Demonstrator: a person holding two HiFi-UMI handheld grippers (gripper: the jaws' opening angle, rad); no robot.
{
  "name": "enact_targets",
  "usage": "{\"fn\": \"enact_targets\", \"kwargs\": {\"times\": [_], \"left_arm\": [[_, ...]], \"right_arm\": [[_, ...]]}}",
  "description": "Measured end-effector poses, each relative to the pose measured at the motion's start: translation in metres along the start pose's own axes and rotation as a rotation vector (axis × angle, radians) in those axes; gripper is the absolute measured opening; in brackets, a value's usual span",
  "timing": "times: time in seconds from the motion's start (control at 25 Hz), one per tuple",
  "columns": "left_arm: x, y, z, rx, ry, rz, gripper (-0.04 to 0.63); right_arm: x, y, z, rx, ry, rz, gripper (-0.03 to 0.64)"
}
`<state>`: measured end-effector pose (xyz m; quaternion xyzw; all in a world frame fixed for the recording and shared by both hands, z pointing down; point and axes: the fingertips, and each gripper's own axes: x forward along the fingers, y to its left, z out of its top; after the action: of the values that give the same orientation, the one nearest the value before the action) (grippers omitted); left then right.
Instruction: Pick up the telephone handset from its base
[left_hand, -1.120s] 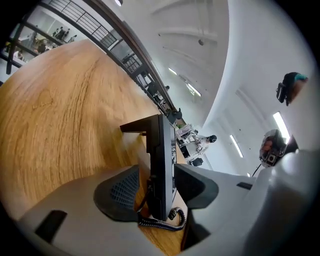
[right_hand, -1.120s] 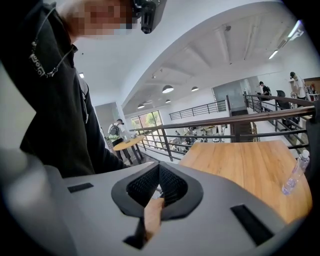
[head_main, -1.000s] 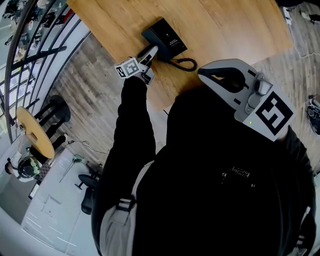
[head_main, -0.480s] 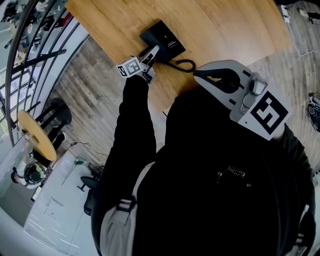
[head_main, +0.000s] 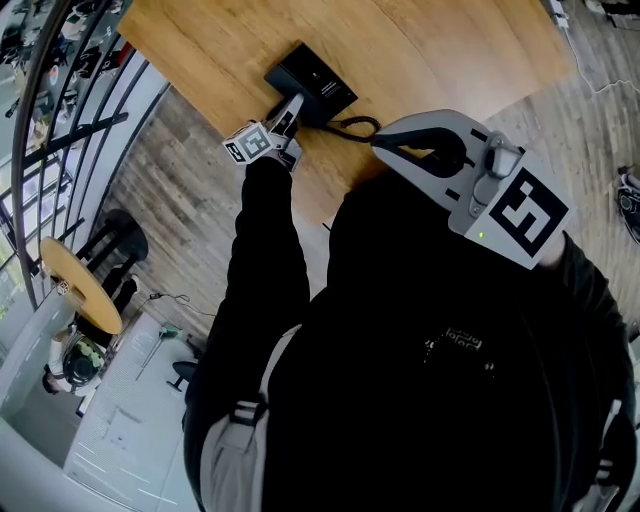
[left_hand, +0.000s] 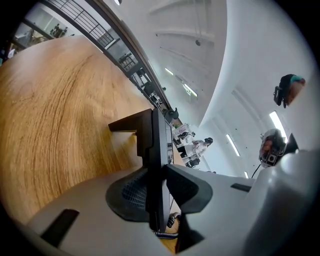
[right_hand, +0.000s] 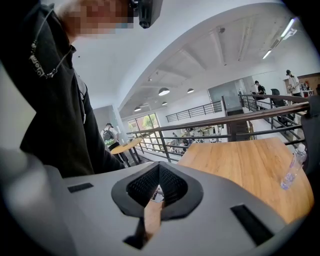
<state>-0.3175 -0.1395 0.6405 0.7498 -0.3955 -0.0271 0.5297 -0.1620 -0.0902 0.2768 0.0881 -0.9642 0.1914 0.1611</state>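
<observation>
Handset (left_hand: 151, 142) rests on base (head_main: 318, 78), coiled cord (head_main: 358, 127) trailing beside it.

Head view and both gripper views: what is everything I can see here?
table: one, light wood, fills the upper head view
telephone base: one, black, on the table
handset: one, black, at the base's near edge
cord: one, black, coiled, beside the base
round table: one, wooden, lower floor, left
water bottle: one, clear, right gripper view's right
left gripper: one, grey, jaws just closing, now pressing the handset
right gripper: one, grey, shut, empty
sleeve: one, black, behind the left gripper
</observation>
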Motion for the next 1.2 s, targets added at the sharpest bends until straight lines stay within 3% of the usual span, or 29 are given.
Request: {"fn": "enact_targets", "kwargs": {"times": [0.92,1.2], "left_arm": [[0.005,-0.011,0.000,-0.024,-0.017,0.017,0.100],[-0.003,-0.006,-0.001,-0.064,-0.069,0.024,0.097]], "right_arm": [[-0.024,-0.002,-0.001,-0.027,-0.016,0.005,0.015],[-0.026,-0.003,-0.002,-0.029,-0.017,0.017,0.015]]}}
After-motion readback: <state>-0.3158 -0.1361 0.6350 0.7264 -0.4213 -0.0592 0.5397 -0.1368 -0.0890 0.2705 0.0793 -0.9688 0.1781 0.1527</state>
